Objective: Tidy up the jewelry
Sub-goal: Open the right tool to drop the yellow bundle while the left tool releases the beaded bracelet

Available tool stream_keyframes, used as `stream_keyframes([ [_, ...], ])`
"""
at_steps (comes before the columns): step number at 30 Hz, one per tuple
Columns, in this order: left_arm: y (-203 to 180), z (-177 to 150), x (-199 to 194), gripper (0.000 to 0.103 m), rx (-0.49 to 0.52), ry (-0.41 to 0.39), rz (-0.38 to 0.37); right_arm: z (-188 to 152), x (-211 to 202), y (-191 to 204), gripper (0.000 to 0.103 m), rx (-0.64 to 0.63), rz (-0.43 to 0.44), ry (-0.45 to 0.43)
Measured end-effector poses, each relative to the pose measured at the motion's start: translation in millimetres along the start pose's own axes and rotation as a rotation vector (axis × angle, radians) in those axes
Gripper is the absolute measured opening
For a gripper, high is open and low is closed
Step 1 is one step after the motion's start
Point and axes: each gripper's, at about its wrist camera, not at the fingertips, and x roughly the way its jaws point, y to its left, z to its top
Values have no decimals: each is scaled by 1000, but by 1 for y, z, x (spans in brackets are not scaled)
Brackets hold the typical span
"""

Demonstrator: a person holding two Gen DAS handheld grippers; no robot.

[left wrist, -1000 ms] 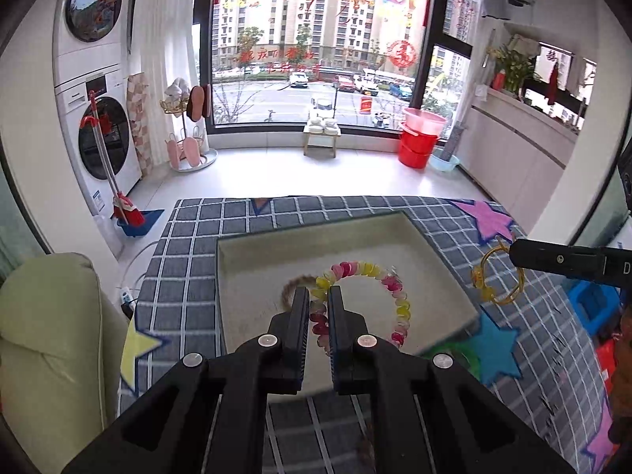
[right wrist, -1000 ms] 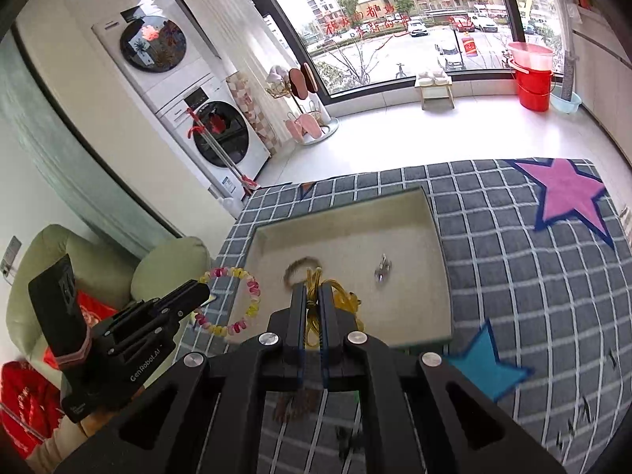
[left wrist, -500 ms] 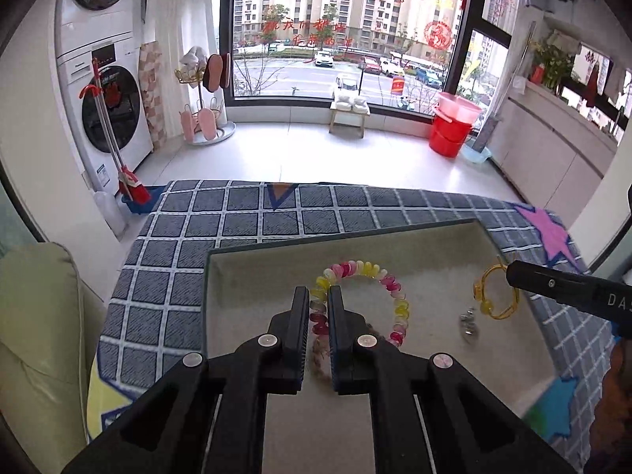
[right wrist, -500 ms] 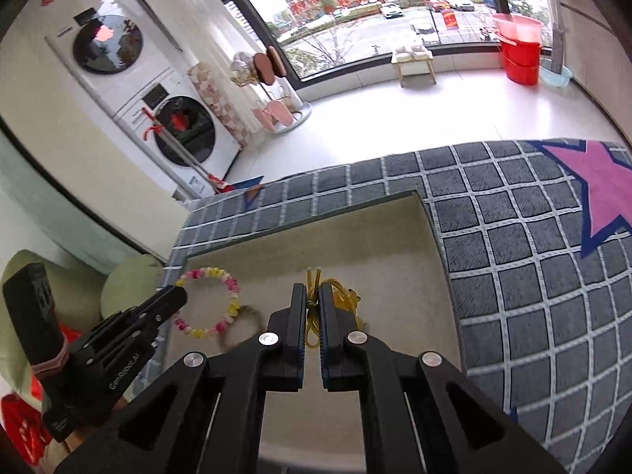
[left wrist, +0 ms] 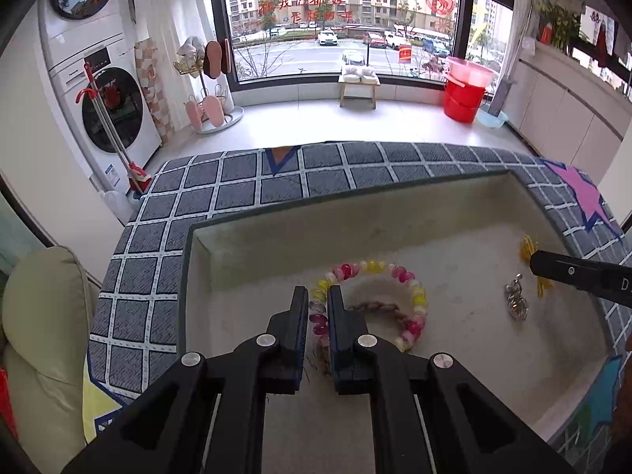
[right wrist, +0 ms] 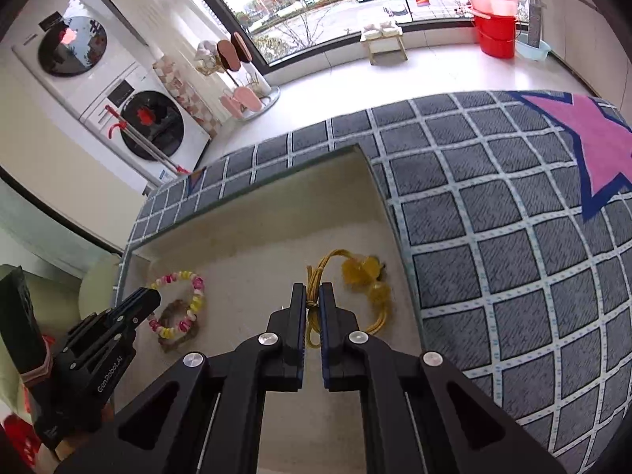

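Pink, yellow and clear beaded bracelet (left wrist: 371,300), pinched on its left arc between the nearly closed jaws of the left gripper (left wrist: 318,308), lower centre of the left wrist view. Lying over a braided pinkish-brown cord bracelet (left wrist: 373,307) on the floor of the shallow beige felt-lined tray (left wrist: 252,260). Risk here, as a judgement: beads snagging the cord loop on release and dragging it along, or rolling out of place once the thin pinch lets go. Small silver charm (left wrist: 516,303) at mid right, apart from both loops; could get nudged by a careless sweep. Black tip of the right gripper (left wrist: 568,272) at the right edge, with yellow beads peeping above and below it. Left tool pitched steeply down into the tray, fingers aimed at the tray's far wall, over the grey checked mat (left wrist: 237,189).

Right wrist view: yellow cord bracelet with amber beads (right wrist: 361,272) in the middle of the frame, its knotted strands clamped between the almost shut jaws of the right gripper (right wrist: 313,296), amber beads resting on the tray floor (right wrist: 252,252) near the right wall. Likely hazard: thin cord slipping through the pads, or catching on them at release. Left gripper (right wrist: 150,296) at lower left, just beside the beaded bracelet (right wrist: 177,300); collision between tools unlikely while well apart. Right tool likewise angled steeply downward, tips low inside the tray.
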Motion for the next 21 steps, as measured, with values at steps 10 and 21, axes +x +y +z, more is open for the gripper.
stream_keyframes([
  [10,-6,-2,-2,24,28,1,37,-6,7,11,48,-12,40,48],
  [21,2,0,-17,24,6,-23,20,-8,-21,29,66,-16,95,-16],
])
